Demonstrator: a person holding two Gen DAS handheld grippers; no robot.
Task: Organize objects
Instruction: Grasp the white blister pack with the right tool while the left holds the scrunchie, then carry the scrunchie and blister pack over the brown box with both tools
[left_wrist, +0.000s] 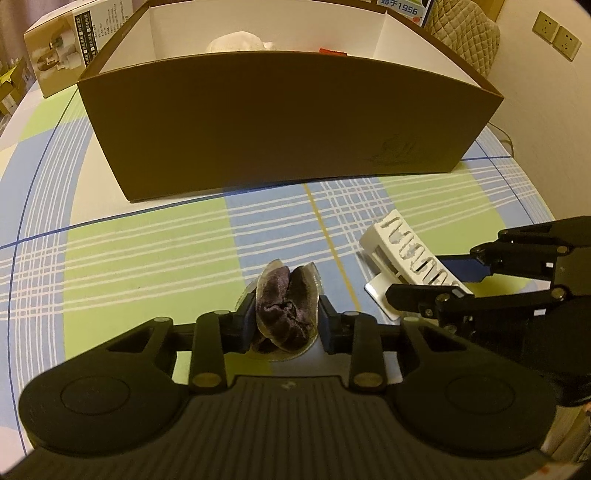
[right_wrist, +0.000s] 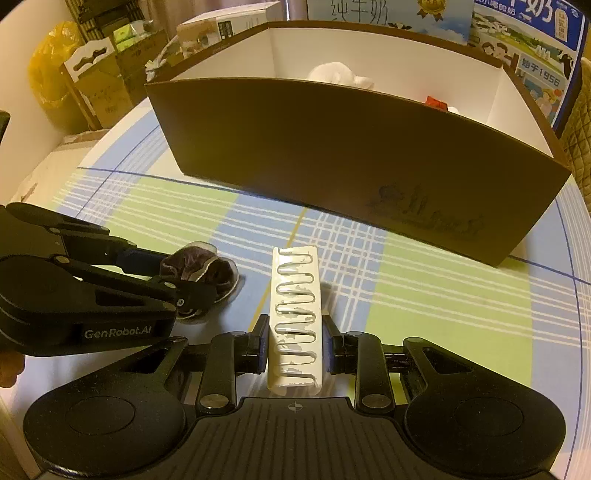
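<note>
Two tongs worked over the checked surface (left_wrist: 147, 254), each with one thing between its pads. The left tongs (left_wrist: 286, 321) were closed down on a dark purple bundle of cloth in a clear wrapper (left_wrist: 286, 306), which sat low on the surface just in front of the tool. The right tongs (right_wrist: 293, 343) were narrowed onto a white plastic rack (right_wrist: 295, 314) with a wavy row of slots cut through its top, its paint looking chipped along the slots; whether both pads pressed it I could not tell for certain, though they stood tight against its sides.

One brown cardboard box (right_wrist: 351, 166) stood ahead of both tools, open-topped, white inside, its near wall tall and its rim well above the two things. Inside it showed one white lump (right_wrist: 340, 74) and one small red item (right_wrist: 436, 101). Between the box's near wall and the two tongs lay a band of bare checked surface. The two tongs were close side by side, bundle and rack near each other but apart. More cartons (right_wrist: 103, 85) crowded beyond the surface's far left edge.
</note>
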